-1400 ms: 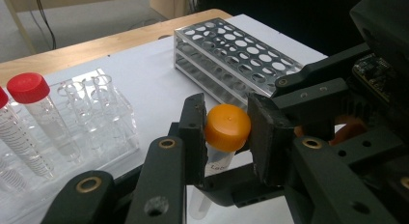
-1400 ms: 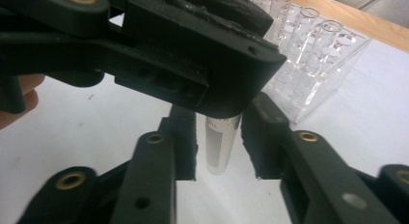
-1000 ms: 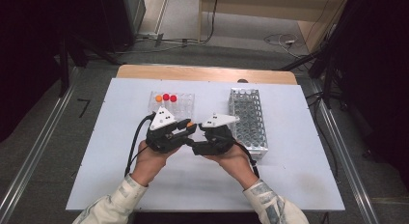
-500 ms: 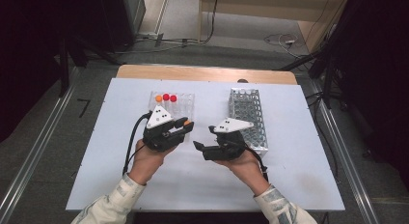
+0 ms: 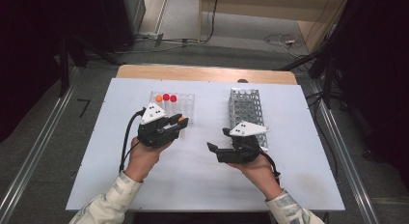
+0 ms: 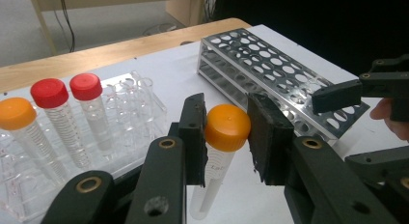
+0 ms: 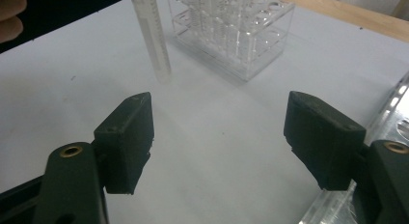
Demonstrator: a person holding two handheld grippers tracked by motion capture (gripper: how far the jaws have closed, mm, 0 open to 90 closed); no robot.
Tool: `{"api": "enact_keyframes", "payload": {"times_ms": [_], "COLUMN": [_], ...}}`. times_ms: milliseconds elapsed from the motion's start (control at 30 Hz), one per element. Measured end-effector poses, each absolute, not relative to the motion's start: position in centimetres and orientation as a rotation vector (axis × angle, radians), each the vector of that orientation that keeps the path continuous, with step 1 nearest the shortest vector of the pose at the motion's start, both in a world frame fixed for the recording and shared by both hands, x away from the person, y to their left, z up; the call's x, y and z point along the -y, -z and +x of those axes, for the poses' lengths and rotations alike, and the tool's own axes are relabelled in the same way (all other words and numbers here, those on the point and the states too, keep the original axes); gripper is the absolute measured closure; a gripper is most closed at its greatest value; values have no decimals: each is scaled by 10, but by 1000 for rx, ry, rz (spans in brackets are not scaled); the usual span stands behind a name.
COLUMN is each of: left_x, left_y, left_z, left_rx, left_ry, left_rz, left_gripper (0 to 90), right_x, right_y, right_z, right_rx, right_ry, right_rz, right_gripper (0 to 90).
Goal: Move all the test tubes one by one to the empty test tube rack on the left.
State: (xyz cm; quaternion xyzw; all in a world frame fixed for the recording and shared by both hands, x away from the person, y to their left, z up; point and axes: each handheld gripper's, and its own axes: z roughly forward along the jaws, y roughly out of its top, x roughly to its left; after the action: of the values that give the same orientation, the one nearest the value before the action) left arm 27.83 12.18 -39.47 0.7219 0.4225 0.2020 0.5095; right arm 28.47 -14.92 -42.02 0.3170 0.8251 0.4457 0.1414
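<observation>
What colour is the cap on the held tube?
Orange cap, clearest in the left gripper view.

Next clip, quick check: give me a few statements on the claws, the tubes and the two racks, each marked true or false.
1. The left claw is shut on the orange-capped tube. True.
2. The right claw holds a red-capped tube. False: its jaws stand open with nothing between them.
3. The clear rack holds two red-capped tubes and one orange-capped one. True.
4. The metal rack is full of tubes. False: the holes that show are empty.
5. The held tube lies flat on the table. False: it hangs roughly upright from the left claw, above the table.
</observation>
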Motion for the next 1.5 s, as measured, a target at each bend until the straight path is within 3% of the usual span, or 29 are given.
{"api": "enact_keyframes", "payload": {"times_ms": [767,1500], "left_x": [-153,-188], "left_y": [385,369], "left_z": [288,312], "left_rx": [-1094,-1206], "left_ry": [-499,-621], "left_rz": [1658,1629], "left_gripper": [696,697], "right_x": [209,249], "right_y": [418,418], "right_z": [280,267], "right_rx": [-2259,-2194], "right_ry": [-1293,-1278], "right_rz": [1028,1107], "right_gripper": [241,229]}}
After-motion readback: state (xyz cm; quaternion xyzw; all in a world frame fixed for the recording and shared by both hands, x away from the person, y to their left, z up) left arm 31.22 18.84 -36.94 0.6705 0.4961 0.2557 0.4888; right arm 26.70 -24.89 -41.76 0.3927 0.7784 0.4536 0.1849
